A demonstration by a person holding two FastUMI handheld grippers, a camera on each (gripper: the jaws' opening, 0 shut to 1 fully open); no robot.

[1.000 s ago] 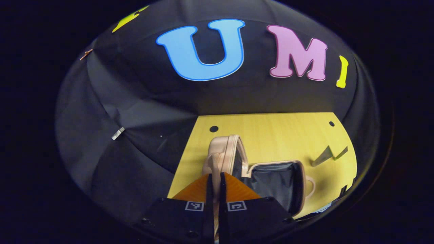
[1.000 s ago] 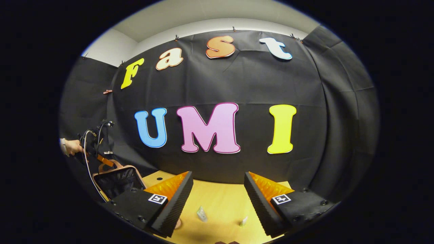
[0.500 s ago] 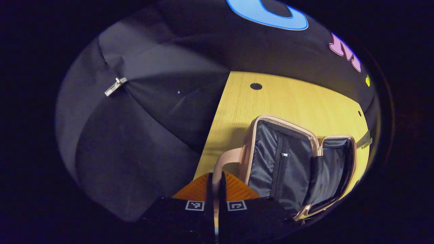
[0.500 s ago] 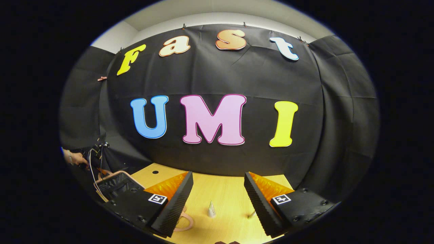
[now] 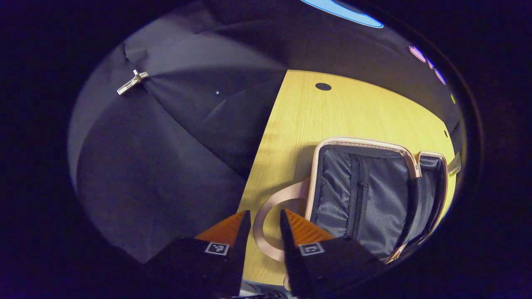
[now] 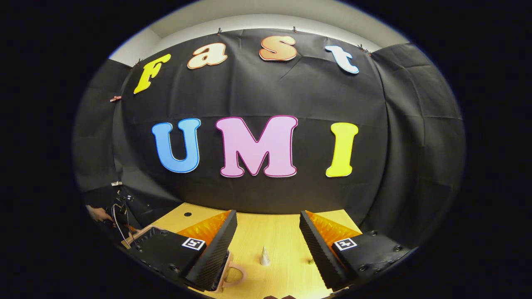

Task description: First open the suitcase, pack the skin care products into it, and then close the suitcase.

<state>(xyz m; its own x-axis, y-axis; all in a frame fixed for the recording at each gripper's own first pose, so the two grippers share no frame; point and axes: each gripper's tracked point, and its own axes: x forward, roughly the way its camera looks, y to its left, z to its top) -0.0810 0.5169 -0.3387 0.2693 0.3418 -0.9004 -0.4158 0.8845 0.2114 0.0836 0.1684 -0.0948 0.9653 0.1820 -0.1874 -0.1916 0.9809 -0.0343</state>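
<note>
on the yellow wooden bench (image 5: 353,112), near its left edge in the left gripper view: suitcase (image 5: 374,191), small, beige-trimmed, lying fully open with both halves flat and side by side. dark quilted lining faces up; a zipped divider runs down the nearer half. the far half sits toward the right rim of the view, partly cut off.

suitcase handle (image 5: 270,232): beige loop, lying on the bench beside the nearer half, curving between the fingers of the left tongs (image 5: 265,222). left tongs: fingers parted a little, set on either side of the loop, not pressing on it; holding nothing.

in the right gripper view: skin care tube (image 6: 264,256), small, pale, standing upright on the bench between the two fingers of the right tongs (image 6: 268,226) and beyond them. a second small item (image 6: 310,261) shows just beside the right-hand finger; too small to identify. a beige handle loop (image 6: 235,274) and a sliver of the suitcase edge (image 6: 135,236) appear by the left-hand finger.

right tongs: spread wide, empty, held above the bench.

far left of the right gripper view: a hand (image 6: 97,214) with cables, low beside the suitcase.

bench: round dark holes (image 5: 323,86) near the back edge. black cloth wall behind, with a metal clip (image 5: 132,82).
</note>
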